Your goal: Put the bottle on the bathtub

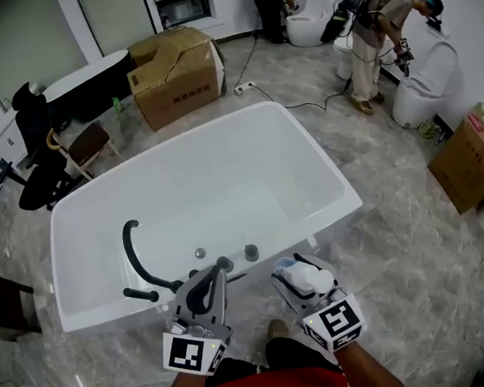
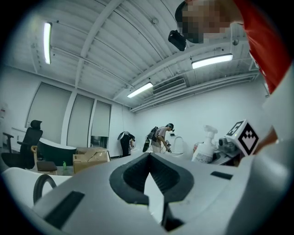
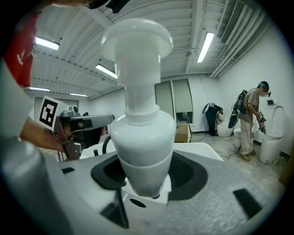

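The white bathtub (image 1: 323, 161) fills the middle of the head view, with a black shower hose (image 1: 134, 255) and round knobs (image 1: 251, 252) on its near rim. A white pump bottle (image 1: 305, 279) sits in my right gripper (image 1: 296, 271), held just short of that near rim. In the right gripper view the bottle (image 3: 140, 137) stands upright between the jaws, which are shut on its body. My left gripper (image 1: 216, 276) hovers over the near rim beside the knobs, shut and empty (image 2: 148, 158). The left gripper view also catches the bottle (image 2: 205, 147).
Beyond the tub stand a cardboard box (image 1: 174, 73) and a black office chair (image 1: 39, 154). A person (image 1: 380, 36) bends over a toilet (image 1: 421, 82) at the back right; another person (image 1: 273, 2) is farther back. One more box (image 1: 469, 162) sits at the right.
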Action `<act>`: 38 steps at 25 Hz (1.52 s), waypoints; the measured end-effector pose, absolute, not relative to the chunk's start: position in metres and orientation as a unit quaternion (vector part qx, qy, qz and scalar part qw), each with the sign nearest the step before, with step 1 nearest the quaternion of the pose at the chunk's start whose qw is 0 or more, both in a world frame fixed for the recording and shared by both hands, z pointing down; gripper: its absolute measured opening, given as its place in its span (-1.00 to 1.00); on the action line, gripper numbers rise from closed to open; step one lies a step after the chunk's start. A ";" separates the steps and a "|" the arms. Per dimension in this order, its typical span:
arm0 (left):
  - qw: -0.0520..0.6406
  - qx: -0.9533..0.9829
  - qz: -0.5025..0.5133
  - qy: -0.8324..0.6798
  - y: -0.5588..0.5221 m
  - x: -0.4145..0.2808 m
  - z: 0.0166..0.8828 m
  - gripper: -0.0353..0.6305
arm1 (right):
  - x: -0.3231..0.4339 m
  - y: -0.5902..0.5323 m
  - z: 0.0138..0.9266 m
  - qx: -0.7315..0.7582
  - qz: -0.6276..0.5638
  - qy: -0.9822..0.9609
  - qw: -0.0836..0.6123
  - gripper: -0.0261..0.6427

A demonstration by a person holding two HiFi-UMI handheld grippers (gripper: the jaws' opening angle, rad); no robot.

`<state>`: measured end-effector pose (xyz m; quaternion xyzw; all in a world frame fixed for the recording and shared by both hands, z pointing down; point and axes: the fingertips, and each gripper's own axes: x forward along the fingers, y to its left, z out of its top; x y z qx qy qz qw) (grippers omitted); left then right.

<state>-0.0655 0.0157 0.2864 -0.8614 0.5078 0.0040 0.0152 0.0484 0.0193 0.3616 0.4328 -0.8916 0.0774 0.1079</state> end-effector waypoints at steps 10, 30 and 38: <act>-0.003 -0.864 -0.004 0.503 -0.050 -0.048 0.324 -0.86 | 0.048 -0.046 0.411 0.421 0.090 -0.888 0.158 -0.19; -0.063 -0.875 -0.052 0.477 -0.110 -0.041 0.429 -0.86 | 0.043 -0.121 0.589 0.419 0.141 -0.863 0.245 -0.19; -0.073 -0.872 -0.059 0.480 -0.119 -0.051 0.450 -0.86 | 0.030 -0.133 0.645 0.404 0.153 -0.859 0.275 -0.19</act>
